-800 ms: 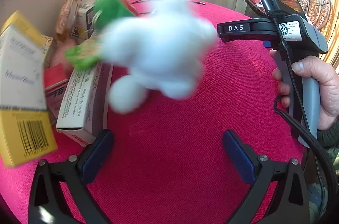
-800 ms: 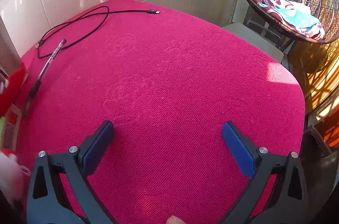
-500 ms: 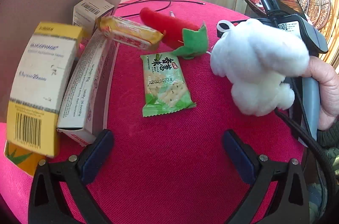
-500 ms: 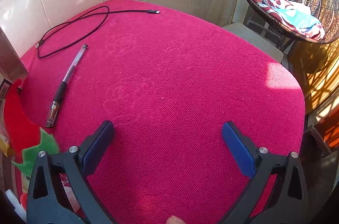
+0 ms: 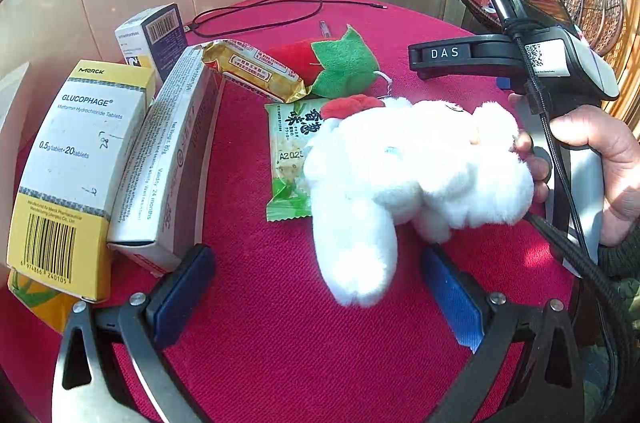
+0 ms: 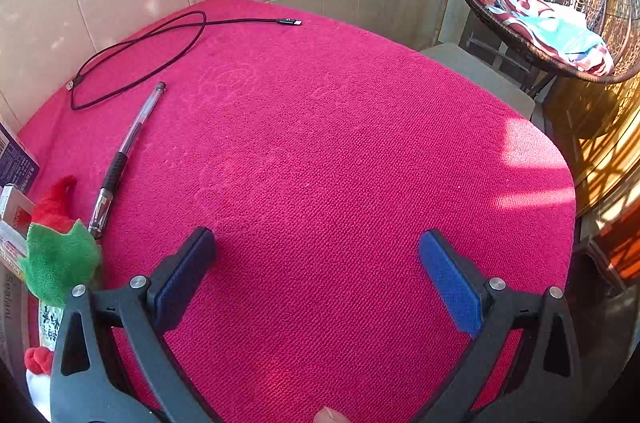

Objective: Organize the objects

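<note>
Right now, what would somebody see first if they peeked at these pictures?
First, the fluffy white plush toy lying on the bright pink tablecloth, partly over a green snack packet, just ahead of the open left gripper. Next, the yellow-and-white Glucophage box at the left edge. The right gripper, also open, faces bare cloth with a pen.

The green snack packet [image 5: 289, 159] is partly covered by the white plush toy [image 5: 404, 167], so its printed code is cut short. The red plush chilli [image 5: 292, 57] is largely hidden behind the gold wrapper [image 5: 252, 71]. The pen [image 5: 325, 29] is mostly concealed behind it. The orange packet [image 5: 36, 297] is mostly hidden under the yellow medicine box [image 5: 76, 175]. In the right wrist view, the purple box [image 6: 14, 161] is cut off by the left edge.
</note>
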Tool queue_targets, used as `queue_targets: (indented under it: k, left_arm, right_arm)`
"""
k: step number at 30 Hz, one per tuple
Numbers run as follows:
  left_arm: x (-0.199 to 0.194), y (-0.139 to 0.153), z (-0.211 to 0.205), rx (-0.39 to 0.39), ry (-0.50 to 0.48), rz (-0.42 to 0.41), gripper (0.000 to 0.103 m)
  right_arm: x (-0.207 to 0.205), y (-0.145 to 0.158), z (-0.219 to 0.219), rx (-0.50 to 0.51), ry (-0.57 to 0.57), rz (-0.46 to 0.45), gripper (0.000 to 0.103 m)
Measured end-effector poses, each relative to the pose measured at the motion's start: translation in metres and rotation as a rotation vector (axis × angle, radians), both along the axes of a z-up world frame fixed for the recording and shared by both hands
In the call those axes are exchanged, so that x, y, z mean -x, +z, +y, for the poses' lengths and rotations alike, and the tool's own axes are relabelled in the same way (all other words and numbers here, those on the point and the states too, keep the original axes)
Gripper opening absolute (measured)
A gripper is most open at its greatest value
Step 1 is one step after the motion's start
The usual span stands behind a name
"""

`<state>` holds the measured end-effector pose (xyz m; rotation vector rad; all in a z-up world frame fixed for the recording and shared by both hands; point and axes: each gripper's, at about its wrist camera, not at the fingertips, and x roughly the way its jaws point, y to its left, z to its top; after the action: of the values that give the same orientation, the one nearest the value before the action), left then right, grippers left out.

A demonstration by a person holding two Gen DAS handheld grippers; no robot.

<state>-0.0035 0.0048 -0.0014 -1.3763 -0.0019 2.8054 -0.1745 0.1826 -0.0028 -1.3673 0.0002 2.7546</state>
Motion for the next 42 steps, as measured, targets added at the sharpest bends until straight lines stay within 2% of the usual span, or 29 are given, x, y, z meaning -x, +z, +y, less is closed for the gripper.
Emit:
queue_targets:
  k: [32, 34, 38, 42]
  left_arm:
    - [0.001, 0.0, 0.003, 0.001, -0.004, 0.001, 0.103]
    - [0.001, 0.001, 0.002, 0.001, -0.004, 0.001, 0.103]
    - [0.0, 0.001, 0.006, 0.002, -0.004, 0.002, 0.103]
    - [0.0, 0.001, 0.006, 0.003, -0.006, 0.003, 0.103]
  right_arm:
    - [-0.001, 0.001, 0.001, 0.008, 0.006, 0.006, 0.103]
    - [-0.005, 0.003, 0.005, 0.051, 0.011, 0.024, 0.103]
    - [-0.02, 0.012, 0.026, 0.199, 0.046, 0.081, 0.103]
    - [-0.033, 0.031, 0.048, 0.286, 0.066, 0.166, 0.103]
